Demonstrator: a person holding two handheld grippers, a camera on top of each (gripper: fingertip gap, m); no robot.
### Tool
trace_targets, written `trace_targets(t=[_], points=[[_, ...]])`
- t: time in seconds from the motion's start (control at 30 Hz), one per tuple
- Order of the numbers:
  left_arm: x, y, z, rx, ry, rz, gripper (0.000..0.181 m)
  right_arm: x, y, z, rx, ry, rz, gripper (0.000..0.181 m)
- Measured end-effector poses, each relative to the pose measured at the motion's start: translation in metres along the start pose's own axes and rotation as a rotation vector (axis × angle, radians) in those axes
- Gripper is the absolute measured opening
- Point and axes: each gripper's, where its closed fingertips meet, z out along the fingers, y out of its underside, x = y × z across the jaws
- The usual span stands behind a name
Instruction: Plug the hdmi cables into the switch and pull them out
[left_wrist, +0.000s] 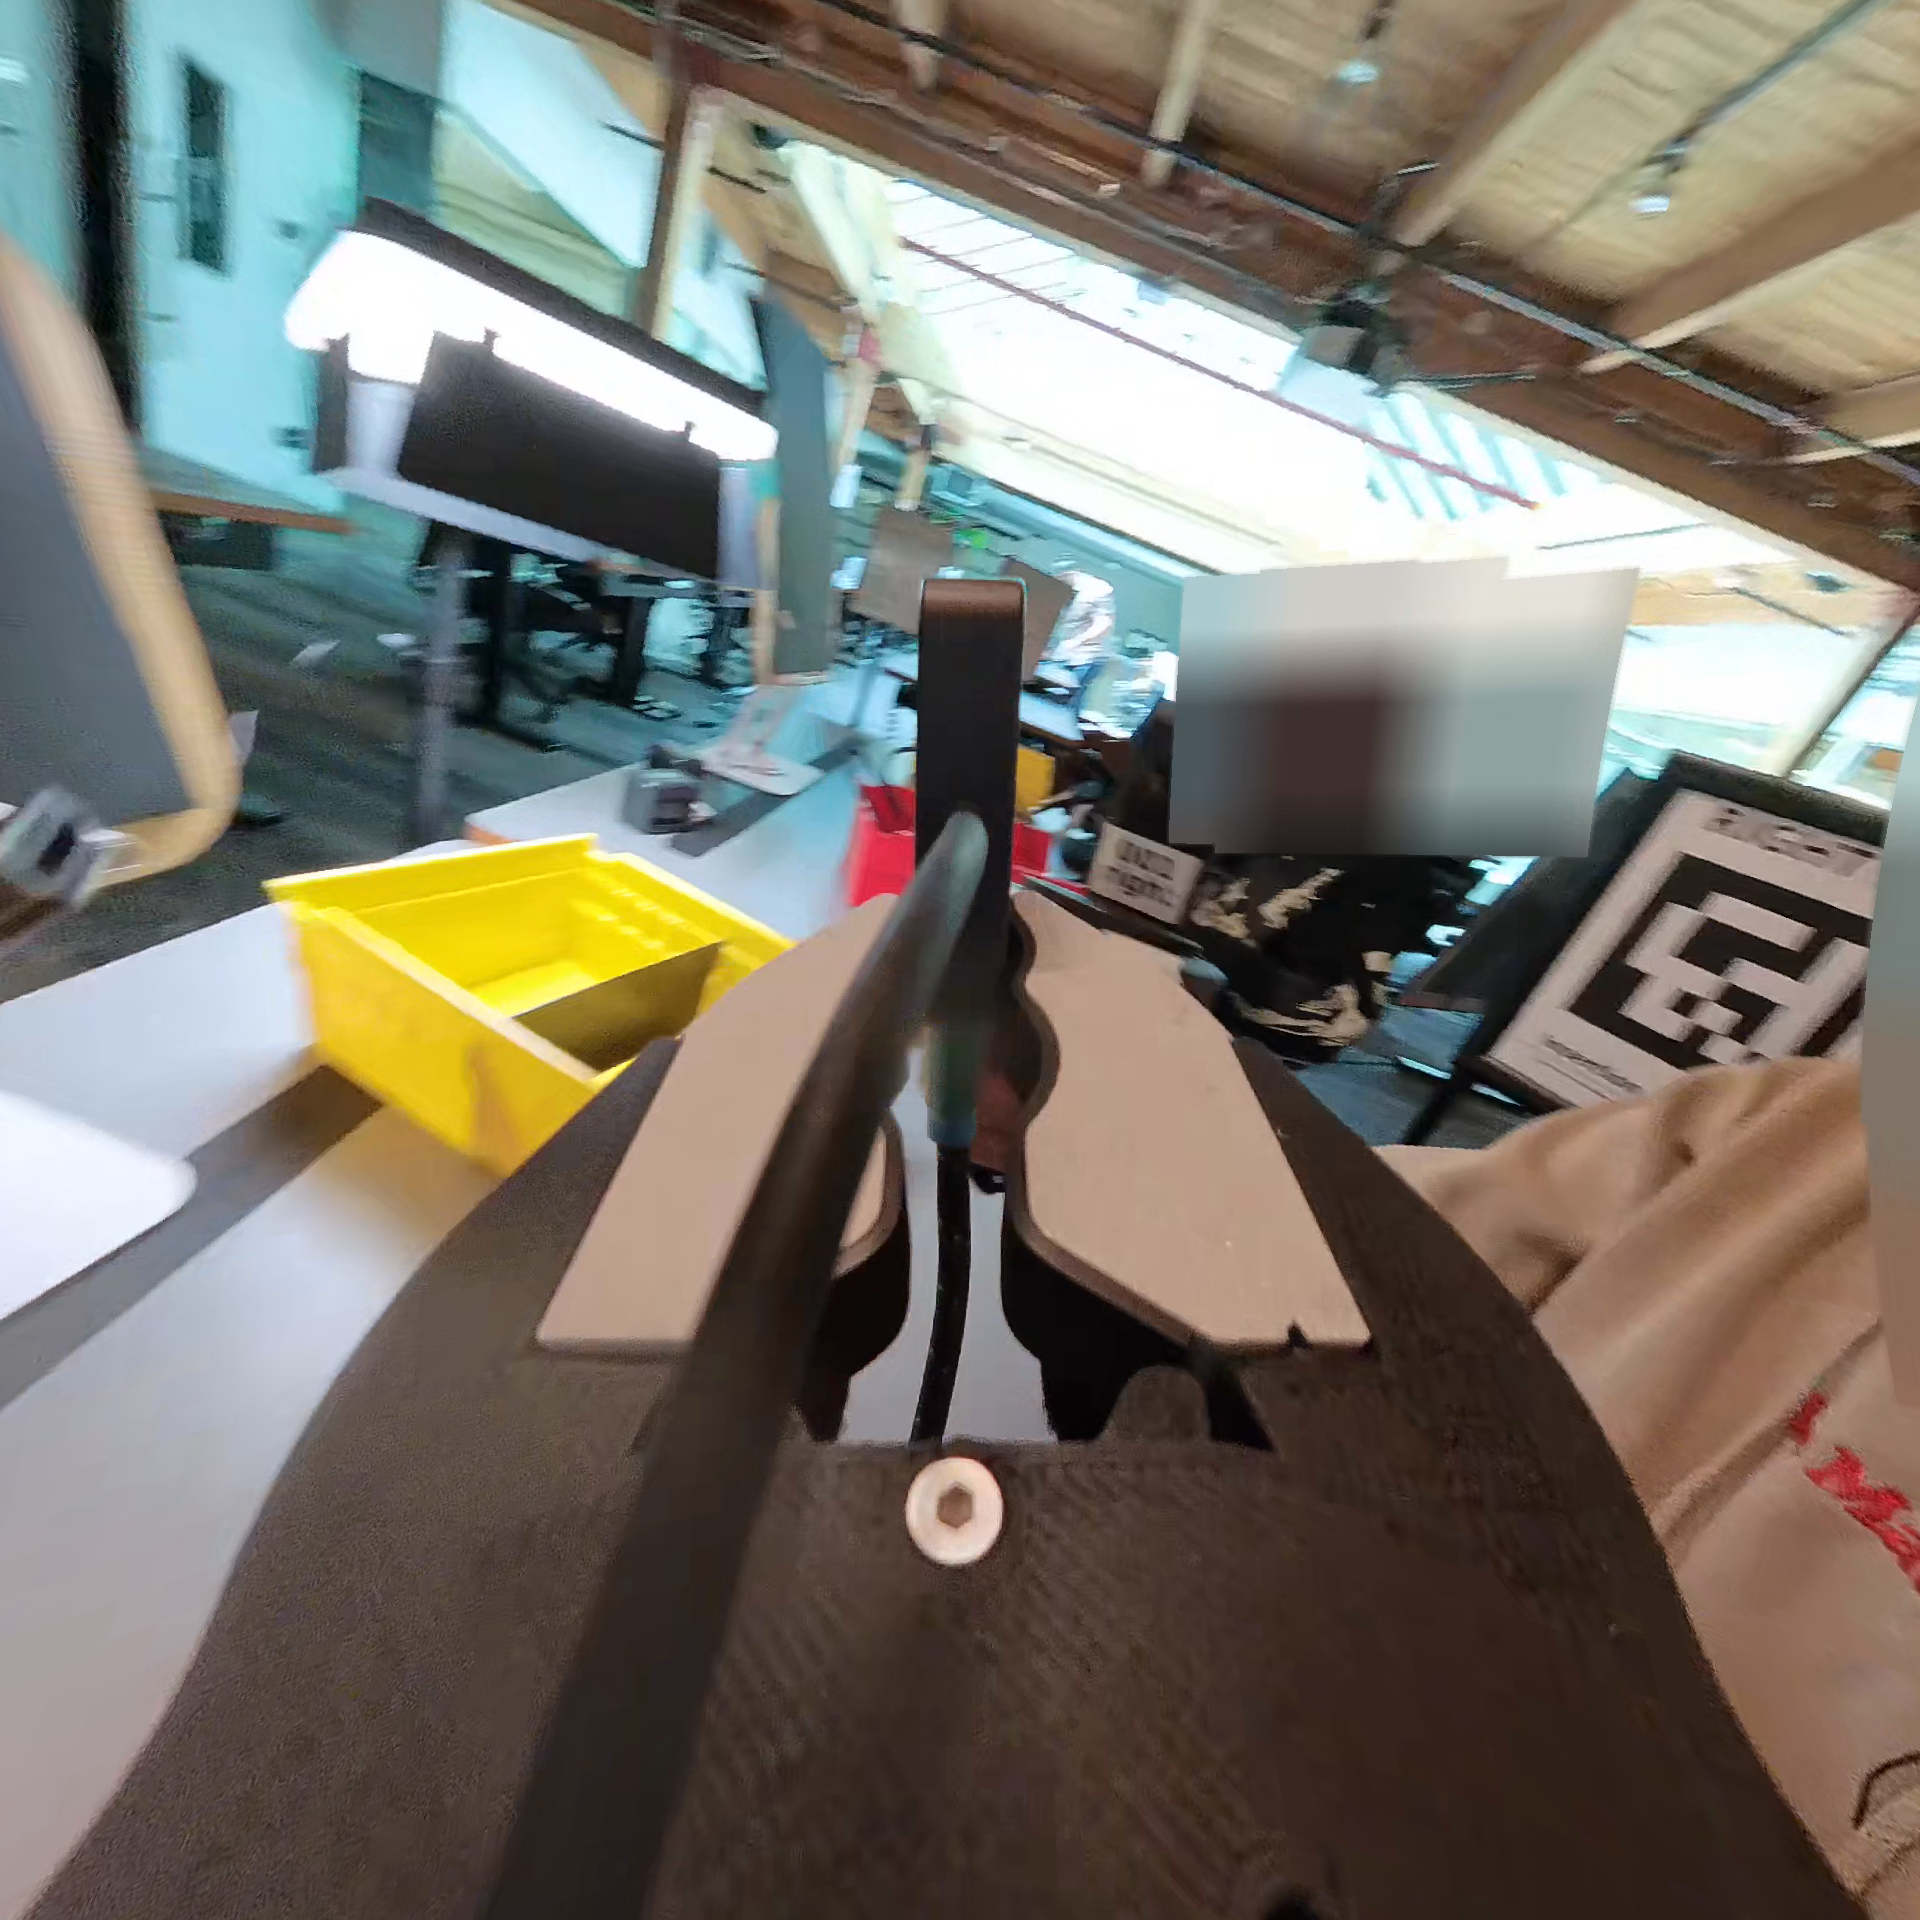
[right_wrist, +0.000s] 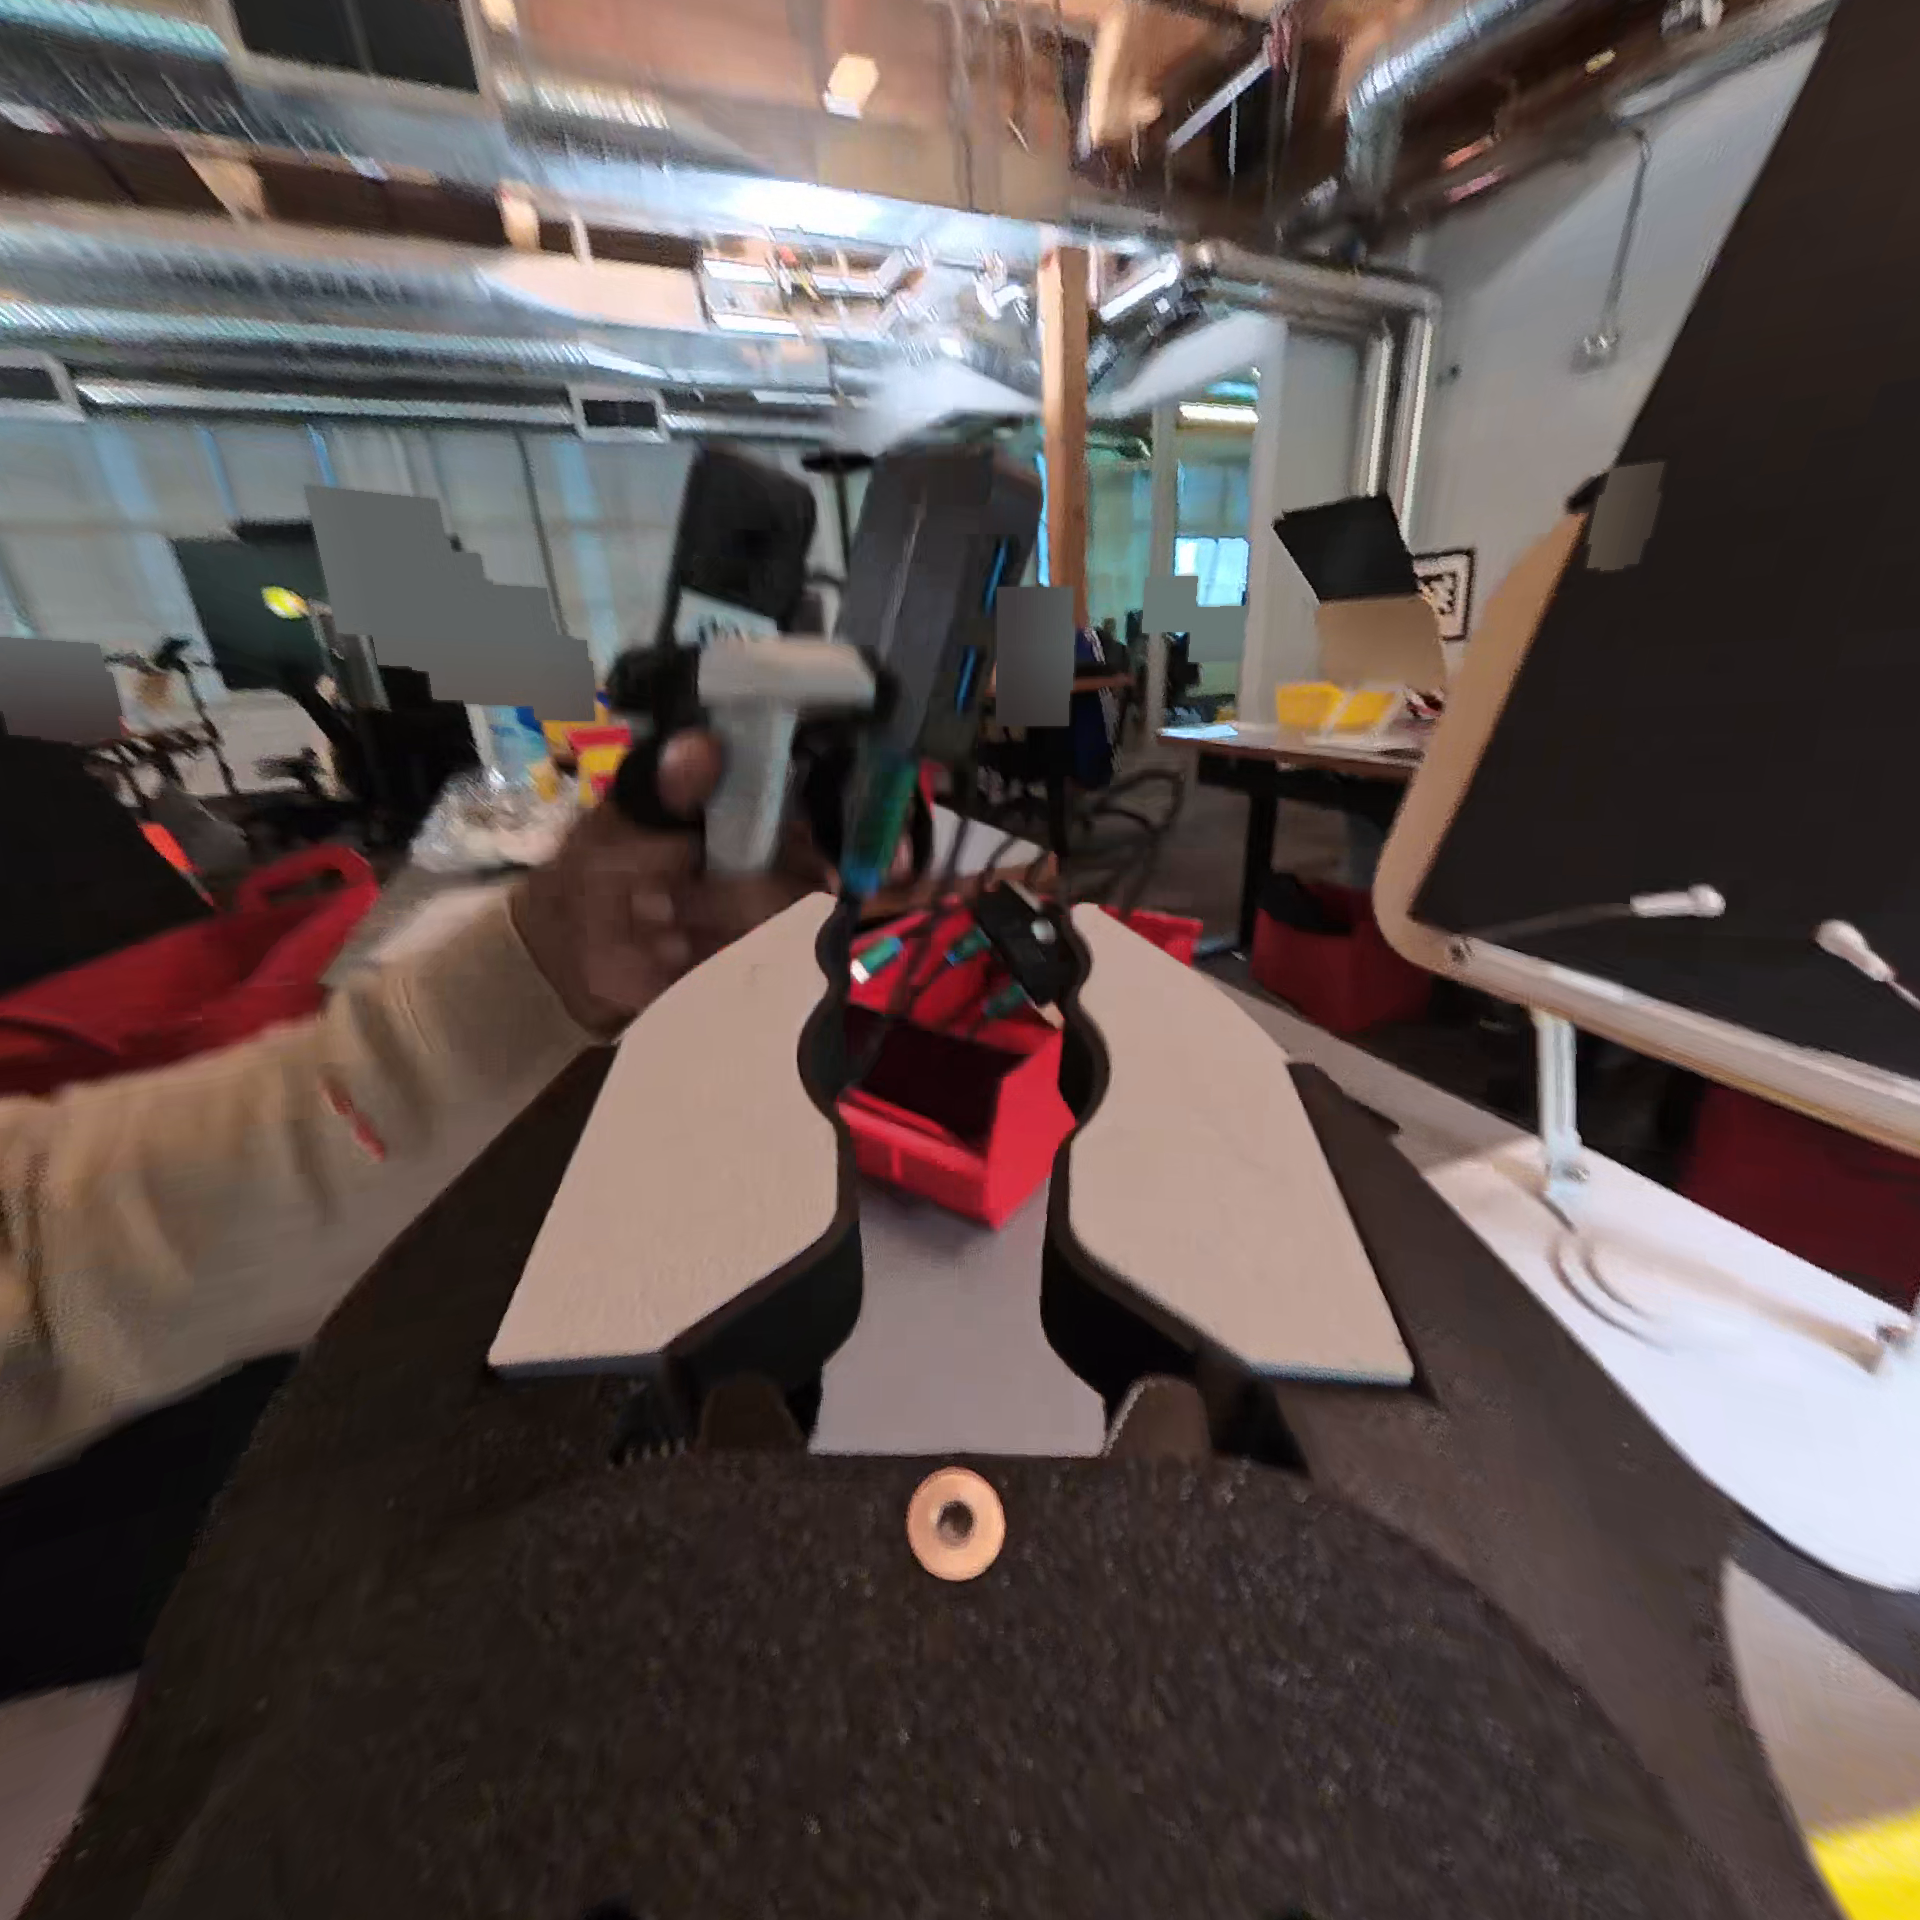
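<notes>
Left tongs (left_wrist: 982, 997) pinched a black switch (left_wrist: 968, 707) on edge, a green-collared hdmi cable (left_wrist: 951, 1091) hanging from it between the fingers — held up, likely to steady the port. Right tongs (right_wrist: 951, 997) stood spread, gripping nothing. Just beyond their tips, a red bin (right_wrist: 961, 1127) of spare cables on the bench (right_wrist: 940, 1340). Farther left, the other hand (right_wrist: 634, 914) with the switch aloft.
</notes>
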Motion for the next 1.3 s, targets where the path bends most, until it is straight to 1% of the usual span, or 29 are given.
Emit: trace_targets(t=[0.07,0.13,0.2,0.23,0.33,0.37,0.43,0.5,0.53,0.6,0.7,0.77,0.8,0.87,0.9,0.93,0.97,1.0,1.03,1.07,1.1,1.17,1.23,1.3], points=[[0.02,0.012,0.018,0.004,0.089,0.009,0.014,-0.007,-0.017,0.006,0.037,-0.068,0.055,0.041],[0.03,0.026,0.03,-0.01,0.12,0.046,0.015,-0.014,-0.019,0.005,0.042,-0.136,0.106,0.035],[0.027,0.035,0.034,-0.006,0.111,0.063,0.014,-0.019,-0.013,-0.002,0.053,-0.198,0.121,0.02],[0.023,0.04,0.035,-0.022,0.113,0.055,0.014,-0.018,-0.009,-0.004,0.045,-0.205,0.122,0.016],[0.015,0.052,0.034,-0.068,0.114,-0.005,0.017,-0.013,0.002,-0.008,-0.01,-0.233,0.091,0.014],[0.014,0.056,0.033,-0.087,0.105,0.0,0.023,-0.011,0.003,-0.01,-0.029,-0.232,0.078,0.014],[0.012,0.068,0.029,-0.172,0.086,0.021,0.034,-0.005,0.002,-0.016,-0.064,-0.203,0.031,0.014],[0.02,0.08,0.024,-0.267,0.117,0.038,0.033,0.006,-0.009,-0.027,-0.048,-0.162,0.008,0.014],[0.023,0.082,0.023,-0.293,0.115,0.051,0.032,0.013,-0.015,-0.035,-0.036,-0.141,0.006,0.014],[0.024,0.076,0.021,-0.291,0.057,0.116,0.032,0.026,-0.023,-0.051,-0.046,-0.1,-0.016,0.013],[0.027,0.061,0.019,-0.264,-0.053,0.248,0.034,0.038,-0.015,-0.069,-0.185,-0.037,-0.13,0.013],[0.023,0.061,0.018,-0.282,-0.137,0.35,0.037,0.035,-0.005,-0.074,-0.291,-0.03,-0.233,0.013],[0.017,0.065,0.019,-0.311,-0.176,0.388,0.04,0.028,0.0,-0.074,-0.33,-0.048,-0.284,0.013],[0.002,0.084,0.023,-0.399,-0.228,0.423,0.047,0.01,0.011,-0.07,-0.401,-0.118,-0.341,0.014],[-0.001,0.097,0.026,-0.445,-0.211,0.412,0.051,-0.001,0.018,-0.067,-0.431,-0.161,-0.359,0.013],[0.003,0.109,0.032,-0.475,-0.155,0.389,0.055,-0.011,0.025,-0.065,-0.463,-0.207,-0.372,0.013],[0.01,0.116,0.038,-0.483,-0.101,0.37,0.053,-0.02,0.033,-0.063,-0.497,-0.248,-0.382,0.013],[0.015,0.121,0.043,-0.487,-0.068,0.374,0.046,-0.028,0.04,-0.061,-0.526,-0.281,-0.393,0.014],[0.019,0.127,0.047,-0.504,-0.037,0.398,0.035,-0.033,0.045,-0.059,-0.547,-0.303,-0.406,0.014],[0.023,0.133,0.048,-0.529,-0.014,0.428,0.018,-0.033,0.048,-0.056,-0.555,-0.295,-0.423,0.014],[0.021,0.134,0.048,-0.536,-0.026,0.454,0.016,-0.03,0.049,-0.055,-0.557,-0.28,-0.435,0.014],[0.017,0.124,0.047,-0.493,-0.045,0.413,0.014,-0.021,0.038,-0.051,-0.493,-0.221,-0.431,0.016],[0.007,0.112,0.039,-0.434,-0.078,0.364,0.014,-0.013,0.013,-0.05,-0.373,-0.147,-0.403,0.013],[-0.002,0.095,0.029,-0.336,-0.087,0.297,0.014,-0.015,-0.012,-0.056,-0.259,-0.142,-0.363,0.015]])
